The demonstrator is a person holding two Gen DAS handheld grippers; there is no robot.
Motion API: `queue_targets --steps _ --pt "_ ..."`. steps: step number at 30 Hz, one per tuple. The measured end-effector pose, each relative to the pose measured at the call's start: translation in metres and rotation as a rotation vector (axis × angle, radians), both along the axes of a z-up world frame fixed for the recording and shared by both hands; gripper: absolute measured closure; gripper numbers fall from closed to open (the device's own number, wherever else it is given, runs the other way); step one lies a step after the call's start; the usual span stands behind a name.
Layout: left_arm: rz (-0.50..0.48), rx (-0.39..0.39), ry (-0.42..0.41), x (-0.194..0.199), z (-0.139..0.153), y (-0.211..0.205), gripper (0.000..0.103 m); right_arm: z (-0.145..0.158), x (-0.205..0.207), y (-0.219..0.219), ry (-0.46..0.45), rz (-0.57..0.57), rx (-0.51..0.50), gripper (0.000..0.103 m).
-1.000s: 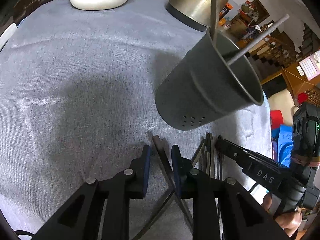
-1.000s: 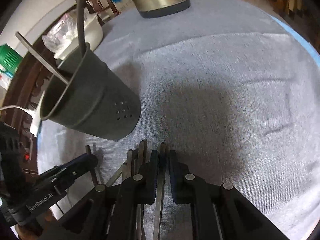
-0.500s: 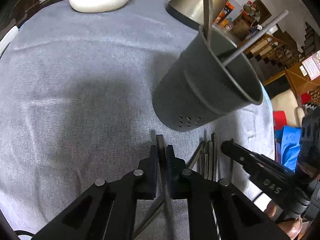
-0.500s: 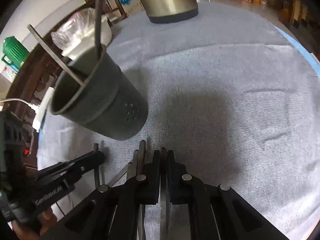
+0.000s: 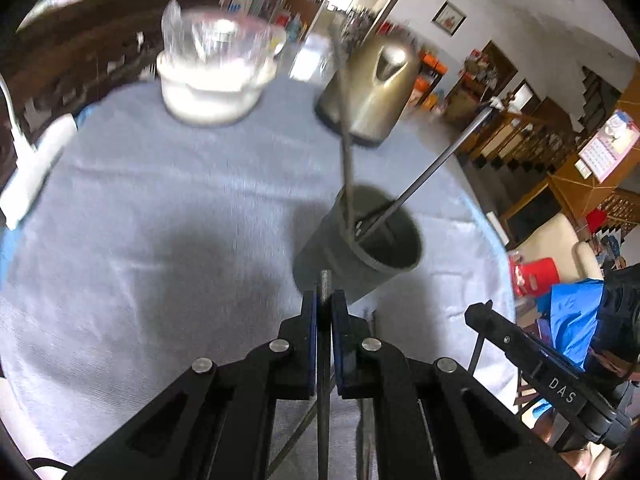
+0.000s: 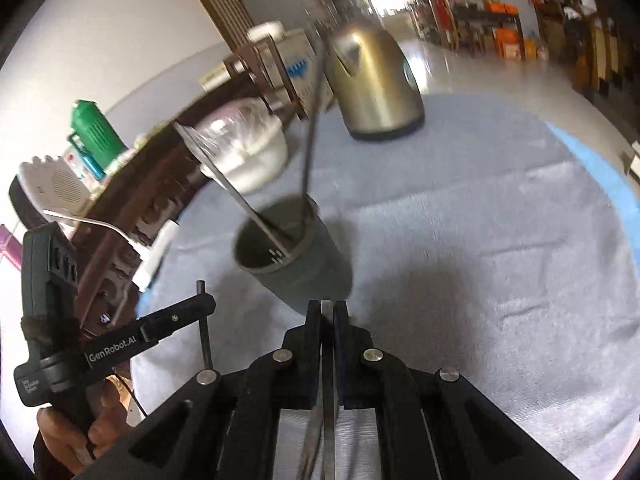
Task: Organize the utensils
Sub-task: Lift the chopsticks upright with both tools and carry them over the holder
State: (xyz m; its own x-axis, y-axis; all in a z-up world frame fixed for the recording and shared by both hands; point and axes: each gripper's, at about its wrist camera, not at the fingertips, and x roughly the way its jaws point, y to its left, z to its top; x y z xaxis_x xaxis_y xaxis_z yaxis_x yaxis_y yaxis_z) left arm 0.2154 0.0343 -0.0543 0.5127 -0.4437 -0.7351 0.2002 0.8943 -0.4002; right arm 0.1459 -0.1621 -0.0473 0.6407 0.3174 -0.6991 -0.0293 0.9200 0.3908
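A dark grey utensil holder [image 5: 360,252] stands on the grey cloth and shows in the right wrist view too [image 6: 296,256]. Two metal utensils [image 5: 346,152] lean out of it. My left gripper [image 5: 324,300] is shut on a thin metal utensil [image 5: 324,360], lifted above the cloth just in front of the holder. My right gripper [image 6: 327,310] is shut on another flat metal utensil [image 6: 328,368], also raised near the holder. Each gripper shows in the other's view: the right [image 5: 480,316], the left [image 6: 200,304]. More utensils lie under the grippers, mostly hidden.
A brass-coloured kettle [image 5: 372,84] and a white bowl [image 5: 212,88] with a plastic bag stand at the back of the round table [image 5: 140,240]. A white power strip [image 5: 32,168] lies at the left edge. Furniture surrounds the table.
Both grippers have closed on a utensil and risen from the cloth, tilting the views up. The holder now sits lower and farther in both views.
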Motion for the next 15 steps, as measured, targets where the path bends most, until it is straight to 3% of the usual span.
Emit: queue_targets --steps 6,15 --pt "0.015 -0.028 -0.136 -0.024 0.042 0.017 0.096 0.036 -0.02 0.002 -0.13 -0.008 0.019 0.097" --pt "0.038 -0.059 -0.238 -0.05 0.085 0.033 0.096 0.075 -0.044 0.002 -0.275 -0.041 0.039 0.097"
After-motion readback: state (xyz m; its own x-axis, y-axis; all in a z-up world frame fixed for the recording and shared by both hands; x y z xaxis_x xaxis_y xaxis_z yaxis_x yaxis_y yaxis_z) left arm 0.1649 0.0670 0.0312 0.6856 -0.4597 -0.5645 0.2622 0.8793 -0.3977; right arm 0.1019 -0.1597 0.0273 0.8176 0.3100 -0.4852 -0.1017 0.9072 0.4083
